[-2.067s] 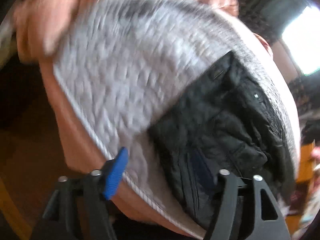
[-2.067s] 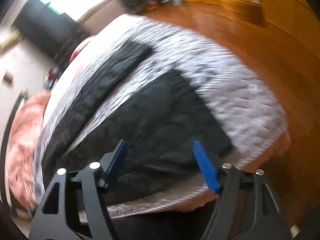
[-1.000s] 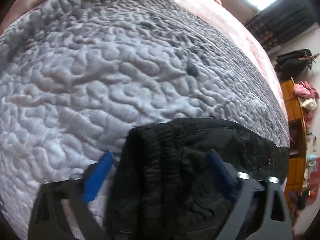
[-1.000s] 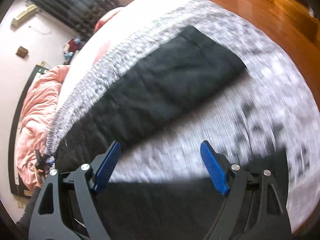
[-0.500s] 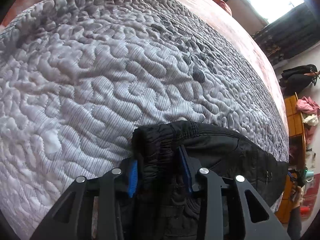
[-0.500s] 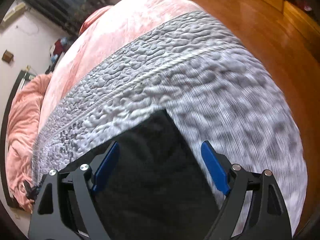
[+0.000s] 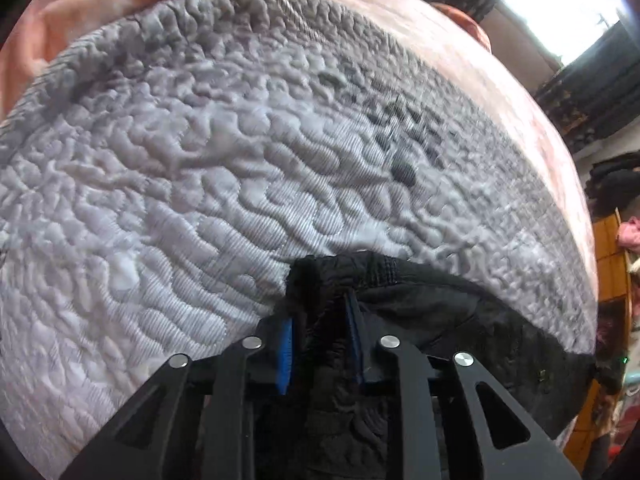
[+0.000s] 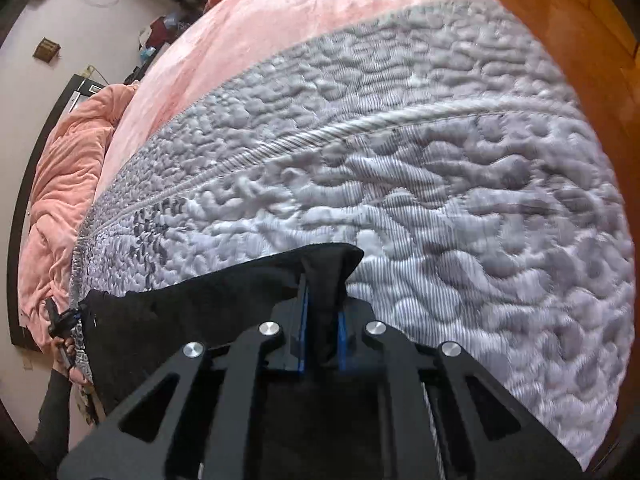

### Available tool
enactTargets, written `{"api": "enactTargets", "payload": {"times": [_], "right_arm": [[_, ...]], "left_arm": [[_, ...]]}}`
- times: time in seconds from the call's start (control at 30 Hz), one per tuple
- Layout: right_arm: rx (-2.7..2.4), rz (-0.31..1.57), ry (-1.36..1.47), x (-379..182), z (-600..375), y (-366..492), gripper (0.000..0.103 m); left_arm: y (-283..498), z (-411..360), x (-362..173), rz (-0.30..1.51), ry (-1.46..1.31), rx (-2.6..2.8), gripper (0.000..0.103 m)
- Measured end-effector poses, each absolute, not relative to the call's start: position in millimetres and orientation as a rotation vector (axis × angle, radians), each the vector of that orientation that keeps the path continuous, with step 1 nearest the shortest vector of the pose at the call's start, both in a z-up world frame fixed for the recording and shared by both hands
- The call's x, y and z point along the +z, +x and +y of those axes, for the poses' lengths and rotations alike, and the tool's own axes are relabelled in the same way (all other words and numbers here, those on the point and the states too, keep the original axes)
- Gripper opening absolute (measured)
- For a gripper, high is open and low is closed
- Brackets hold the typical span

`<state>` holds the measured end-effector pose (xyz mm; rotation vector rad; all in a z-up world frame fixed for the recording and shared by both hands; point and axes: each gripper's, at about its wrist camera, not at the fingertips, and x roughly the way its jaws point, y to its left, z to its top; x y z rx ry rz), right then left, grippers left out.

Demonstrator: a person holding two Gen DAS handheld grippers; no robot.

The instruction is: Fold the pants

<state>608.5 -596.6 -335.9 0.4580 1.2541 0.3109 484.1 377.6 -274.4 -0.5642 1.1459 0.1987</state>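
Note:
The black pants (image 7: 460,320) lie on a grey quilted mattress (image 7: 200,184). My left gripper (image 7: 319,320) is shut on the waistband corner, with ribbed black cloth bunched between its blue pads. In the right wrist view the pants (image 8: 192,312) stretch away to the left. My right gripper (image 8: 320,316) is shut on a corner of the cloth, which stands up pinched between its pads. Most of the pants lie under and behind the grippers.
A pink sheet (image 8: 280,20) covers the bed beyond the grey mattress (image 8: 460,200), with a bunched pink blanket (image 8: 64,168) at the far left. Wooden floor (image 8: 592,20) lies past the mattress edge. Orange shelves (image 7: 608,248) stand at the right.
Both grippers came down onto the pants and closed. The left one shut on the waistband corner first; the right one, open half a second ago, is now shut on its corner.

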Motion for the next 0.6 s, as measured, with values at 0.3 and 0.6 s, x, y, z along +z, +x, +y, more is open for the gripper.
{"api": "enactTargets", "payload": {"times": [0.3,0.6], "right_arm": [[0.241,1.09,0.407,-233,-605,545,0.007],[0.164,0.926,0.369,-165,-620,445,0.007]], "left_arm": [[459,370,-203,1.022,-0.572,0.148,0.017],[405,357,-132,0.882,-0.59,0.037,0.017]]}}
